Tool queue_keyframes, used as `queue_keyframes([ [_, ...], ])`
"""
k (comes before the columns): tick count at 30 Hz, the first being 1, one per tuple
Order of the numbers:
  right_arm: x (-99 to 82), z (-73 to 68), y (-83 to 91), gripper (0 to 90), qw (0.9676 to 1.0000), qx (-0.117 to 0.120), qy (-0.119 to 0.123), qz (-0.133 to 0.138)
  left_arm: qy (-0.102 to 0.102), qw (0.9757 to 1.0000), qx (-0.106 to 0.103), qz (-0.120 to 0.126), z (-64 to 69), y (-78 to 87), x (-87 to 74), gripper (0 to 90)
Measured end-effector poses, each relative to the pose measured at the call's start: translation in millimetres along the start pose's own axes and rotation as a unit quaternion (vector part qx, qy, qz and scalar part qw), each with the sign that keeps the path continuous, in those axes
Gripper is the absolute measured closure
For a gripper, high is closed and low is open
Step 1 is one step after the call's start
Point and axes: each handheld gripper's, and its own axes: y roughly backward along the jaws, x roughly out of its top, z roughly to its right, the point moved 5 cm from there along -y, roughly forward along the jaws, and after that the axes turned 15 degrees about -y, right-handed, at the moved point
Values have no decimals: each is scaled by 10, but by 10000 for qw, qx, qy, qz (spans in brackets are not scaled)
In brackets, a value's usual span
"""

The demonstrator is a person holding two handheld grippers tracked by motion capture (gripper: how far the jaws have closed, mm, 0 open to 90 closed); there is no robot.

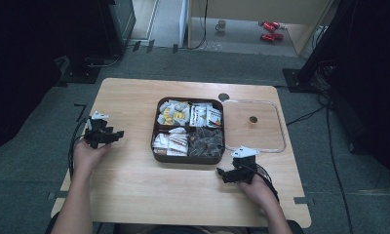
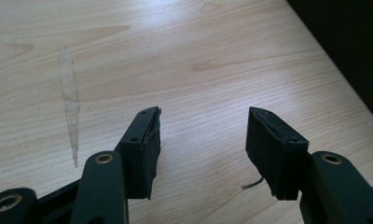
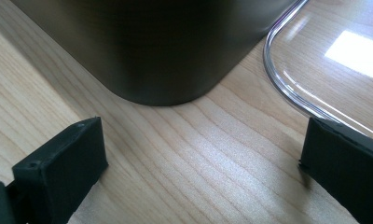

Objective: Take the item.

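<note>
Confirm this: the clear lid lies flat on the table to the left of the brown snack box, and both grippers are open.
Wrong side. The high view shows the clear lid lying flat on the table to the right of the brown snack box. The rest holds: left gripper and right gripper are both open.

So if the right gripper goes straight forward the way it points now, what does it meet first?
Probably the dark tray's rounded near corner, straight ahead of the open right gripper. The clear lid's edge lies by its right jaw; depth is unclear.
</note>
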Motion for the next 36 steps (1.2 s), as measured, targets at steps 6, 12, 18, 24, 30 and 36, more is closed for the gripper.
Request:
queue_keyframes([
  [6,0,0,0,0,10000,-1,2,0,-220,9997,-10,67,60,40,79,480],
  [12,0,-1,0,0,10000,-2,-8,-3,-268,9993,-161,223,122,93,148,504],
  [18,0,-1,0,0,10000,-3,-4,-2,-443,9983,-288,244,219,132,236,538],
  [24,-2,-4,1,0,10000,-13,-16,4,-646,9962,-446,364,342,144,370,567],
  [30,-5,-5,3,0,10000,-27,-30,5,-780,9948,-509,424,405,150,447,566],
  [36,2,11,1,0,9998,-123,-126,31,-868,9931,-620,477,498,152,540,572],
])
